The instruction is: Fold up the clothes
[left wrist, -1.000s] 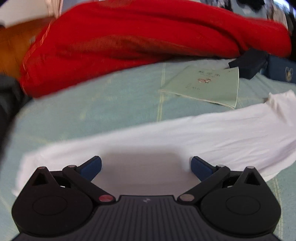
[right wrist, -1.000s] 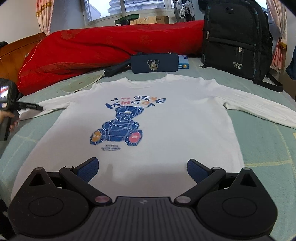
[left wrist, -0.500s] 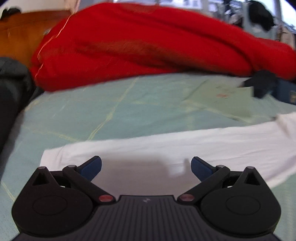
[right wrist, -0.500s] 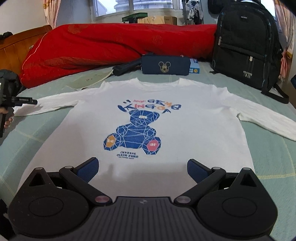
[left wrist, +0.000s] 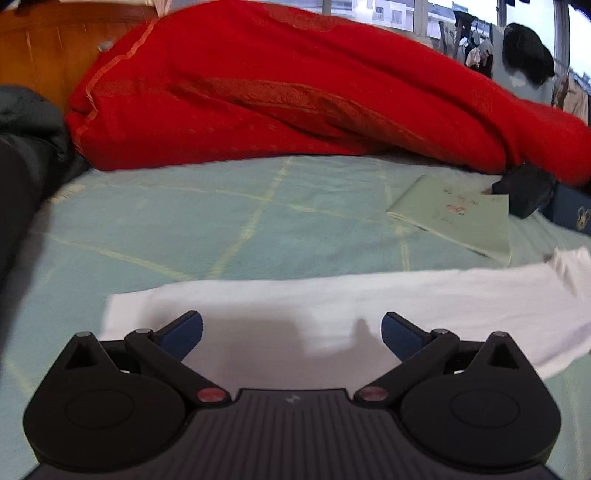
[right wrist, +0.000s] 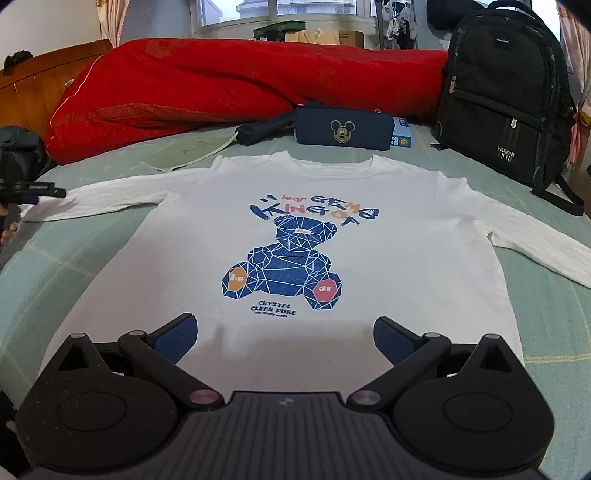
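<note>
left wrist view: left gripper (left wrist: 291,328) jaws spread, empty, over white sleeve (left wrist: 332,302) whose long axis runs left-right, cuff end nearest | right gripper (right wrist: 282,336) jaws spread, empty, at hem of long-sleeved shirt (right wrist: 295,236) spread flat on bed (right wrist: 546,306)

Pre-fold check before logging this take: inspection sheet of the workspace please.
Surface: green checked bedsheet, mostly flat.
Job's things: white long-sleeve shirt spread flat, print up, both sleeves out.
Clutter: red quilt, black backpack, navy pouch, green booklet beyond the collar.
Grippers: left gripper open over the sleeve end; right gripper open over the hem.
Cables: nothing seen.
Surroundings: wooden headboard, window.
</note>
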The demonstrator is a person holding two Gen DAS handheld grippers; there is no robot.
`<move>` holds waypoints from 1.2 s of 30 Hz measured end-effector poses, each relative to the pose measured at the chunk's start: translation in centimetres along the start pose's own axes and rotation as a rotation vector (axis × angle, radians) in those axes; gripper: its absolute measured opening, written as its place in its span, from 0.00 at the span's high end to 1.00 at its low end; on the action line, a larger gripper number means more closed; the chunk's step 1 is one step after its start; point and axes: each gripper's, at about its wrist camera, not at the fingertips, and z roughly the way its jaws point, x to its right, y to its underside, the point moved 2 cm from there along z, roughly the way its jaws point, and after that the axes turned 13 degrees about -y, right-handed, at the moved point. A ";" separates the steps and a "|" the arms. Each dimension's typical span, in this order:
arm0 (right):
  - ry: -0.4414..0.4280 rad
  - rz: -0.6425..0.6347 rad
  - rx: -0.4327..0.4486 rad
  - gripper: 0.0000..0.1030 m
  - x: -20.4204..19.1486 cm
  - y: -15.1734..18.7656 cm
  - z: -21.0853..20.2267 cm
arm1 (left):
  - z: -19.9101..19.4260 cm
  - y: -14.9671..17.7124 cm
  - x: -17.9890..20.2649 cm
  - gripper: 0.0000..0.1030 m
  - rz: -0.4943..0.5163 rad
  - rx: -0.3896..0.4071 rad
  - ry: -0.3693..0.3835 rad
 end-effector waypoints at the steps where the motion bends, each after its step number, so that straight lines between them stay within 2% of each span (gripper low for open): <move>1: 0.004 -0.002 0.000 0.00 0.0 0.0 0.0 | 0.8 0.0 0.0 0.01 -0.013 -0.011 0.003; 5: 0.021 -0.005 -0.004 0.00 0.1 0.0 -0.1 | 3.0 0.3 -1.9 0.01 -0.085 -0.053 -0.110; 7: 0.023 0.005 -0.004 0.00 0.4 0.1 -0.1 | 2.5 0.1 -2.3 0.01 -0.096 -0.057 -0.116; 10: 0.018 0.025 0.003 0.00 0.7 0.3 -0.3 | 0.9 -0.6 -1.3 0.01 -0.064 -0.052 -0.186; 11: 0.009 0.027 0.006 0.00 0.7 0.4 -0.5 | 0.1 -0.7 -0.8 0.01 -0.054 -0.043 -0.176; 14: 0.001 0.013 0.015 0.00 0.6 0.8 -1.2 | -2.8 -0.9 1.9 0.01 -0.020 -0.021 -0.095; 19: 0.010 0.010 0.036 0.00 1.0 1.5 -3.2 | -9.3 0.3 10.7 0.01 0.142 0.041 0.110; 25: -0.005 0.018 0.046 0.00 2.4 3.5 -5.2 | -18.8 4.9 21.7 0.01 0.315 0.102 0.410; 27: 0.000 0.019 0.046 0.00 3.2 4.4 -5.1 | -21.3 7.2 24.4 0.01 0.369 0.128 0.480; 30: 0.017 0.024 0.028 0.00 4.2 5.8 -4.4 | -24.3 11.7 27.7 0.01 0.473 0.147 0.552; 32: 0.032 0.027 0.010 0.00 4.9 6.7 -3.9 | -25.7 14.6 28.6 0.01 0.531 0.173 0.558; 34: 0.023 0.044 -0.005 0.00 5.7 7.6 -3.5 | -26.4 16.7 28.6 0.01 0.538 0.156 0.572; 36: 0.011 0.035 0.008 0.00 6.0 8.3 -3.7 | -26.3 18.3 27.7 0.01 0.506 0.098 0.597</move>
